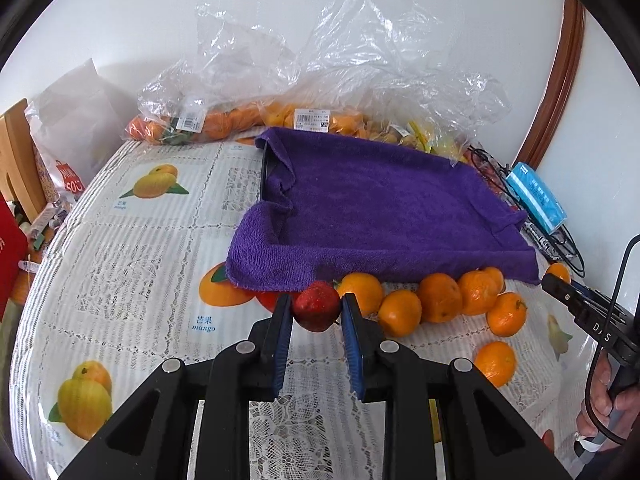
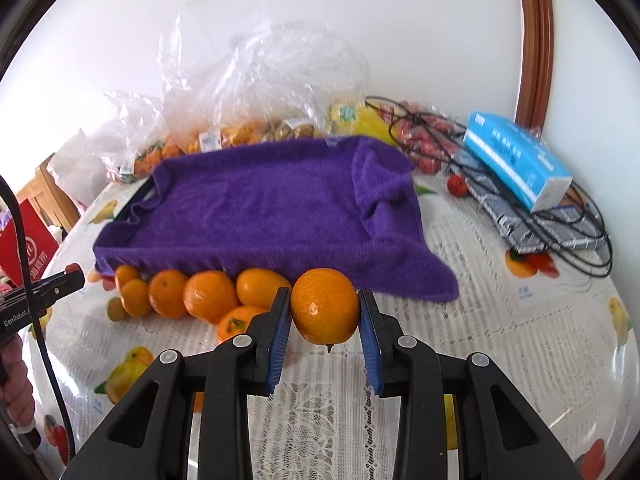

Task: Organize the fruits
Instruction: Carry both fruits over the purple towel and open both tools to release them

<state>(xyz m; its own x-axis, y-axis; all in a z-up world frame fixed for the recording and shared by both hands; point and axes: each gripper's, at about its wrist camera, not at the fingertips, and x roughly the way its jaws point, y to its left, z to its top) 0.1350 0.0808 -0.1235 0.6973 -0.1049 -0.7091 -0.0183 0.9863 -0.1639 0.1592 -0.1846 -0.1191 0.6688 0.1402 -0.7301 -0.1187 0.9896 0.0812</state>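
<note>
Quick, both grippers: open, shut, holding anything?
Left gripper: shut on the strawberry.
Right gripper: shut on an orange.

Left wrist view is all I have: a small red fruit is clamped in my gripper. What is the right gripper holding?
Observer: The right gripper is shut on an orange, lifted clear of the tablecloth.
Operator: Anything red beyond the purple towel's far right corner?
Observer: Yes, a bag of small red fruits lies under black cables, behind the purple towel.
Operator: Any loose one?
Observer: One small red fruit sits alone beside the blue box.
</note>
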